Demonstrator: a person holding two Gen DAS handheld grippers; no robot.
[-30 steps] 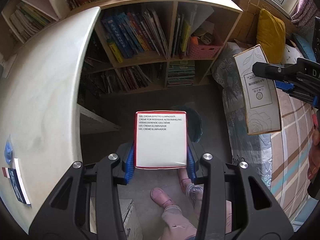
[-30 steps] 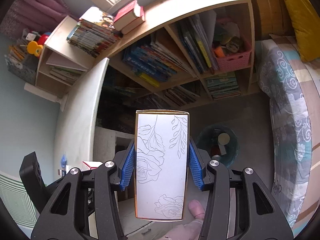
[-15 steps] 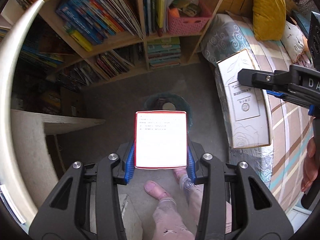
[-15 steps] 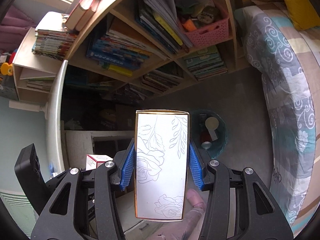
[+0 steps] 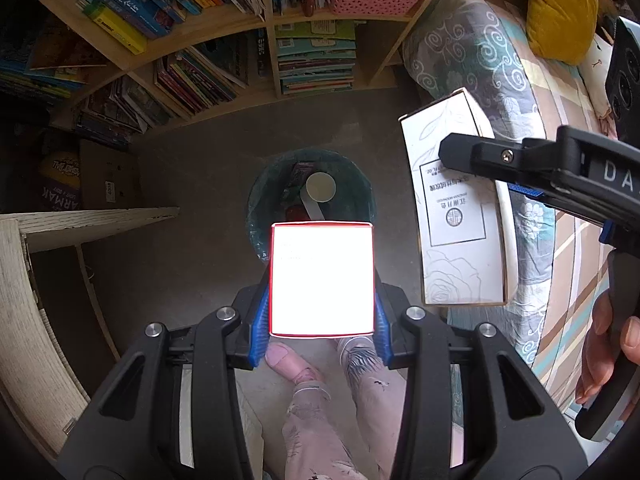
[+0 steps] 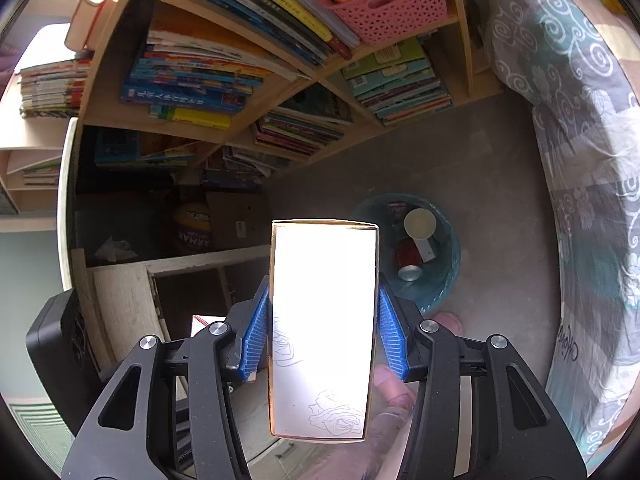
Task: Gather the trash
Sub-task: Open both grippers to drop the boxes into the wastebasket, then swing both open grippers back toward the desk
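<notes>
Grey floor (image 5: 192, 168) fills the middle of both views, with a wooden bookshelf (image 5: 248, 20) across the top and a patterned bed (image 5: 516, 92) down the right edge. Your left gripper (image 5: 322, 334) has its blue pads pressed on either side of a red-edged white box (image 5: 322, 280), held just below the teal trash bin (image 5: 260, 216) in the frame; the box's near face is washed out by glare. In the bin lie a pale round lid, a red item and a can, seen best from the right wrist (image 6: 412, 272). Your right gripper (image 6: 324, 344) is clamped on a taller rose-printed box (image 6: 324, 320), which sits left of the bin (image 6: 444, 284) in its own view. From the left wrist, that rose box (image 5: 456, 216) hangs at the right, beside the bed, apart from the bin.

Compared with a second ago, both views have dropped: the pale desk surface that filled the left of the left-wrist frame has slid out, leaving only its lower cabinet (image 5: 24, 300), and the bin has gone from mostly hidden behind the red-edged box to open view above it. In the right-wrist view the bin has grown larger and closer, and both boxes have kept their grip unchanged.
</notes>
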